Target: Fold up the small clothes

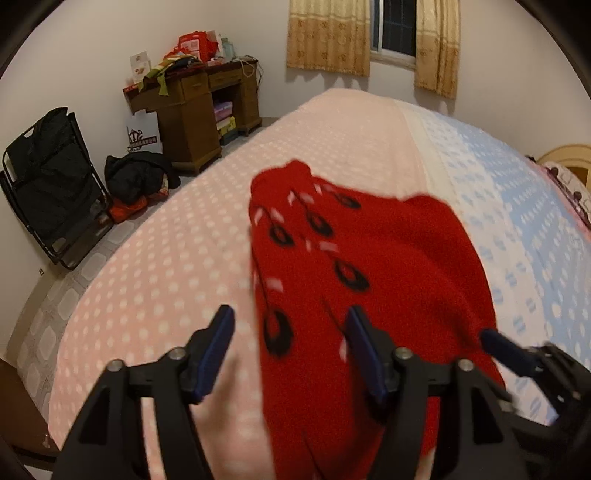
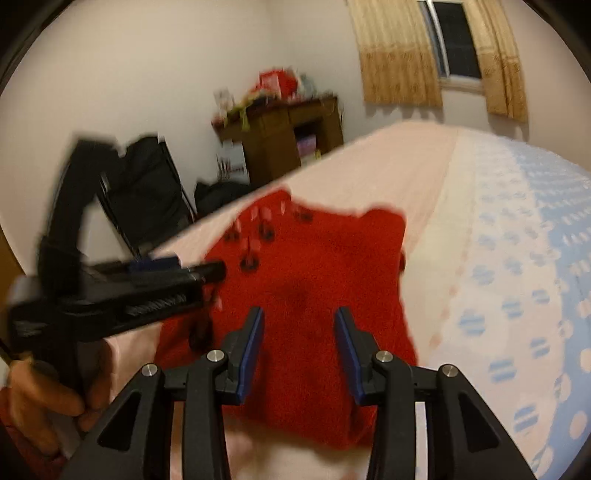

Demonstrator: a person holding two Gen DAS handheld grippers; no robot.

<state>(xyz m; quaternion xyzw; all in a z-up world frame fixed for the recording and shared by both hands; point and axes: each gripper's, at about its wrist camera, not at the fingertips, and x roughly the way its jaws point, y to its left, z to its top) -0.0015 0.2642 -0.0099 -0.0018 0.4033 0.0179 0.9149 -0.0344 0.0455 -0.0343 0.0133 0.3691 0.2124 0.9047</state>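
A small red garment (image 1: 373, 280) with black and white markings lies spread on the pink-and-blue dotted bedspread (image 1: 159, 273). My left gripper (image 1: 290, 328) is open just above its left edge, one finger over the bedspread, one over the cloth. My right gripper (image 2: 299, 326) is open above the near part of the garment (image 2: 314, 280), holding nothing. The right gripper also shows at the lower right of the left wrist view (image 1: 517, 354). The left gripper crosses the left of the right wrist view (image 2: 177, 269), held by a hand.
A wooden desk (image 1: 199, 110) piled with bags and boxes stands by the far wall. A black folding chair (image 1: 51, 184) and dark clothes (image 1: 136, 173) lie on the floor left of the bed. A curtained window (image 1: 395, 29) is behind.
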